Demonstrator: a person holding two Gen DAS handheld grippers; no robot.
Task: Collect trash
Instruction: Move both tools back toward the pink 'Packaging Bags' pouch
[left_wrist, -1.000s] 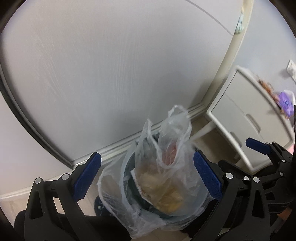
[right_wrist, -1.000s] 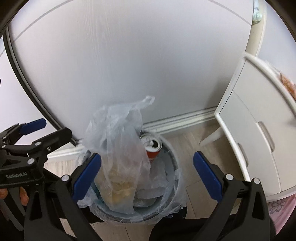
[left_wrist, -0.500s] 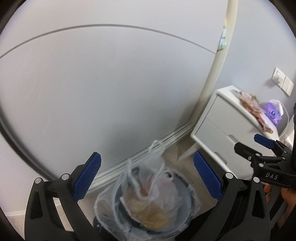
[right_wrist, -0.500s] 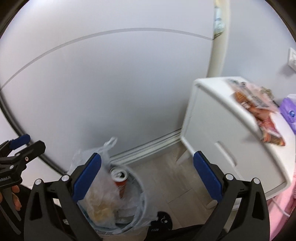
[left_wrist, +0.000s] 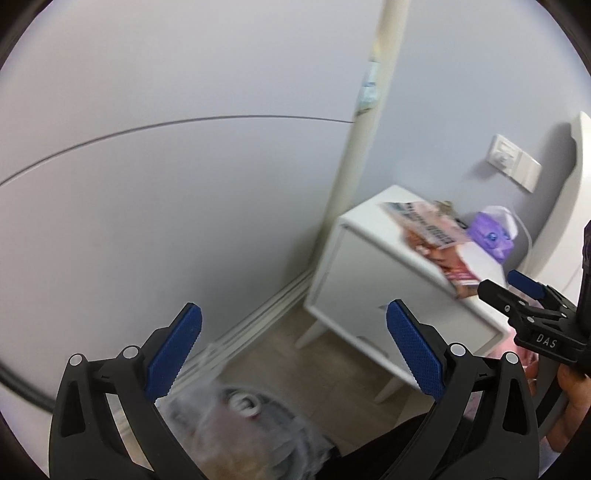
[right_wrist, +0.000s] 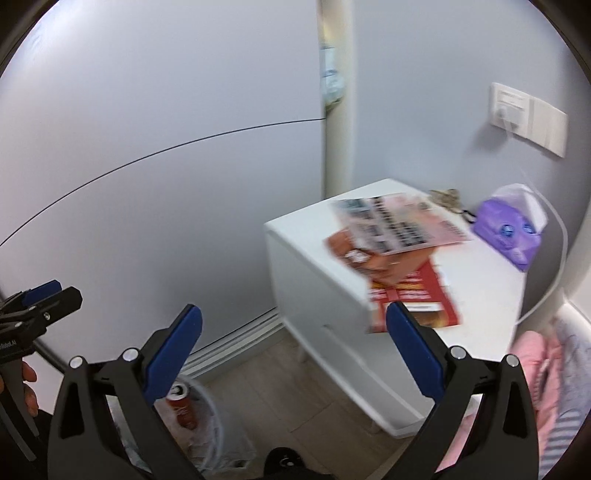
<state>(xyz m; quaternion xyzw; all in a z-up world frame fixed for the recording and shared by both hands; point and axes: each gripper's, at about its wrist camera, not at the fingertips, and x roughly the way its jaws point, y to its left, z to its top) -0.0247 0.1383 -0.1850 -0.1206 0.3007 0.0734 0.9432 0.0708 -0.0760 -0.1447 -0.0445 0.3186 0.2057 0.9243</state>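
Both grippers are up and pointed toward the white bedside cabinet (right_wrist: 321, 280) in the corner. The left gripper (left_wrist: 293, 354) has its jaws wide apart with nothing between them, and the right gripper (right_wrist: 293, 354) is the same — wide and empty.

The trash to collect next seems to be on the cabinet top: a red and orange printed cardboard package (right_wrist: 402, 284) that hangs a little over the front edge, with a pale pink printed leaflet (right_wrist: 399, 225) lying across it. I judge the step in hand is to reach for this pile. To do it well, the right gripper, which is closer, should come in low and level from the front edge. One jaw should go under the part that hangs over and the other jaw on top, and they should close on both sheets together. A thin leaflet slides easily, so a slow closing is better. The purple soft pack (right_wrist: 508, 232) and the white cable (right_wrist: 554, 258) near it should be left alone.

The round bin lined with a clear plastic bag (left_wrist: 273, 424) stands on the floor just below the grippers, beside the wall.

The right wrist view shows the cabinet top clearly, and a red drink can (right_wrist: 183, 404) standing in the bin, and pink fabric (right_wrist: 532, 373) at the right. The left wrist view shows the bin only as a blur, but it shows the right gripper next to the cabinet edge.
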